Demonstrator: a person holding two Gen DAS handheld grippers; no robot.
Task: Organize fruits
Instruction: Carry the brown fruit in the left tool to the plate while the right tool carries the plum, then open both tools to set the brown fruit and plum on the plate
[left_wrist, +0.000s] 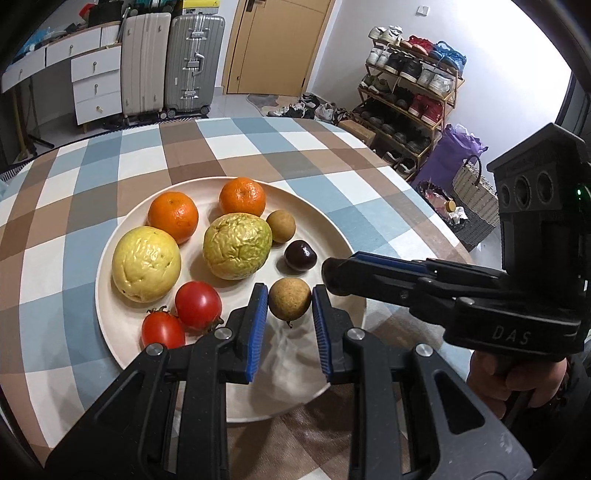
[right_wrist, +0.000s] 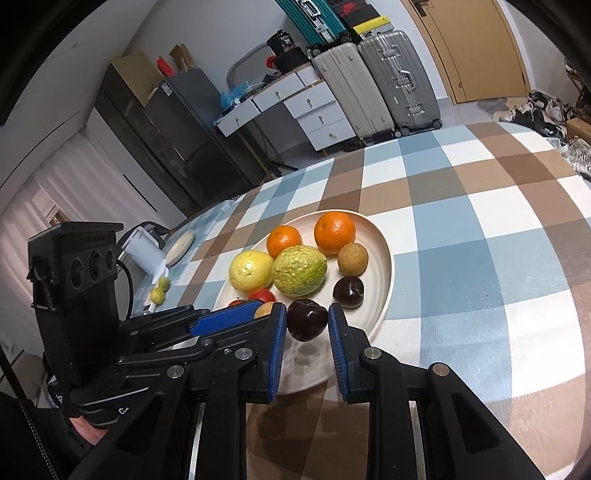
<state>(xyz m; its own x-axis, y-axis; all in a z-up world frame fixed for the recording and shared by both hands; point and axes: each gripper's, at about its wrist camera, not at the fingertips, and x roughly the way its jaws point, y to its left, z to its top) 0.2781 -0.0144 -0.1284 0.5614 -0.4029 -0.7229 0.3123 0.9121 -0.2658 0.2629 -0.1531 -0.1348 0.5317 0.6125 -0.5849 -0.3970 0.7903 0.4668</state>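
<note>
Fruits sit on a round plate (left_wrist: 110, 273) atop a checked tablecloth (left_wrist: 332, 155). From the left: two tomatoes (left_wrist: 197, 304), two wrinkled guavas (left_wrist: 146, 264) and two oranges (left_wrist: 173, 217). Then a brown longan (left_wrist: 289, 299) lies between the left gripper's (left_wrist: 290, 301) blue pads (left_wrist: 258, 317) — whether they press it cannot be told. Right of that, a dark plum (left_wrist: 300, 255) rests on the plate. The right gripper (right_wrist: 307, 319) has a second plum (right_wrist: 307, 319) between its pads, over the plate's near rim — contact there is unclear too.

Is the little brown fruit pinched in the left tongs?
Cannot tell. The longan sits between the left tongs, but thin gaps seem to show beside both pads.
</note>
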